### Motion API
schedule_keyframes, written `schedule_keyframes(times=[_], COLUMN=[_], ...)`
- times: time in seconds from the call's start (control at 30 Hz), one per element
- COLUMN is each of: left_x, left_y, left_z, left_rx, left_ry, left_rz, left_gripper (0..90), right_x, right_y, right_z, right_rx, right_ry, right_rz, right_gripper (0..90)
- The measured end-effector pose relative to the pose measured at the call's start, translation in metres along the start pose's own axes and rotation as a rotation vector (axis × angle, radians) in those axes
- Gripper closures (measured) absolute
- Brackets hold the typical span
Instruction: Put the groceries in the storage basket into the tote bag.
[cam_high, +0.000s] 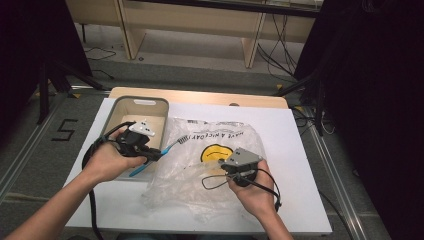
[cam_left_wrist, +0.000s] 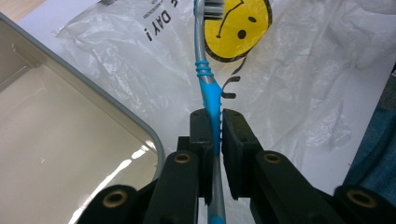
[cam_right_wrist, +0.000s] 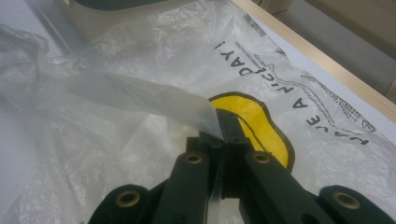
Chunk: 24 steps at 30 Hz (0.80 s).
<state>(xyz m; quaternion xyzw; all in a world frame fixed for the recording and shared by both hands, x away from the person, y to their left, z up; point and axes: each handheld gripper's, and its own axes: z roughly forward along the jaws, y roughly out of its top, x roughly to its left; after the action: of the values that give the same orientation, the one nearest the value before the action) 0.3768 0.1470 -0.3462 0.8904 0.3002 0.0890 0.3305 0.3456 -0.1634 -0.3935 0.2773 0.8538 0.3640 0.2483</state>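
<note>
My right tongs (cam_high: 226, 166) are nearest me, jaws pressed together on an edge of the clear plastic bag (cam_high: 210, 165). In the right gripper view a flap of film (cam_right_wrist: 140, 95) rises from the jaws, so I'm lifting one layer, likely to open the mouth for loading

My left tongs (cam_left_wrist: 212, 128) are clamped on the blue toothbrush (cam_left_wrist: 208, 91), pads pinching the ribbed handle mid-length. Grip sits on the handle so the bristle end leads; the head (cam_high: 183, 139) points out over the bag, tail (cam_high: 136, 171) sticks back toward my left hand (cam_high: 107, 161). Brush is held clear of the tabletop (cam_high: 300, 165), between bin and bag

Judgement: brush is staged for insertion and the bag is held up to receive it; the mouth doesn't look open enough yet

Grey bin (cam_high: 120, 107) sits just beside the bag on the left, on the white sheet, rim under the left tongs. What I can see of its inside is bare

Bag print: yellow smiley face (cam_high: 216, 151) with "HAVE A NICE DAY!" (cam_right_wrist: 299, 88) arched around it, upside down from my side. Small black text and a logo near the bag's far edge, too small to read

A "5" (cam_high: 64, 129) is marked on the floor left of the tabletop
</note>
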Motion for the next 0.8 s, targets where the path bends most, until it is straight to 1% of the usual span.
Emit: schedule_keyframes(times=[0.13, 0.27, 0.3, 0.43, 0.5, 0.63, 0.7, 0.8], left_x=[-0.002, -0.005, -0.006, -0.009, -0.011, -0.016, -0.018, -0.022], left_y=[0.0, -0.001, -0.001, 0.0, 0.0, 0.001, 0.001, 0.002], left_z=[-0.001, -0.002, -0.002, -0.004, -0.006, -0.009, -0.01, -0.013], left_rx=[0.001, -0.001, -0.001, -0.011, -0.021, -0.026, -0.031, -0.036], left_ry=[-0.005, -0.02, -0.021, -0.022, -0.031, -0.036, -0.044, -0.059], left_rz=[0.01, 0.014, 0.021, 0.029, 0.025, 0.041, 0.045, 0.055], left_gripper=[82.7, 82.7, 82.7, 82.7, 82.7, 82.7, 82.7, 82.7], right_x=[-0.003, -0.003, -0.003, -0.002, -0.001, -0.002, -0.002, -0.003], right_y=[0.004, 0.006, 0.006, 0.009, 0.009, 0.009, 0.01, 0.01], right_z=[0.002, 0.005, 0.006, 0.005, 0.005, 0.003, 0.003, 0.004], right_rx=[0.011, 0.019, 0.022, 0.008, -0.006, -0.033, -0.038, -0.04], right_ry=[-0.004, -0.002, -0.002, -0.011, -0.027, -0.049, -0.055, -0.063], right_rz=[0.017, 0.024, 0.025, 0.036, 0.041, 0.062, 0.077, 0.081], right_gripper=[90.0, 90.0, 90.0, 90.0, 90.0, 90.0, 90.0, 90.0])
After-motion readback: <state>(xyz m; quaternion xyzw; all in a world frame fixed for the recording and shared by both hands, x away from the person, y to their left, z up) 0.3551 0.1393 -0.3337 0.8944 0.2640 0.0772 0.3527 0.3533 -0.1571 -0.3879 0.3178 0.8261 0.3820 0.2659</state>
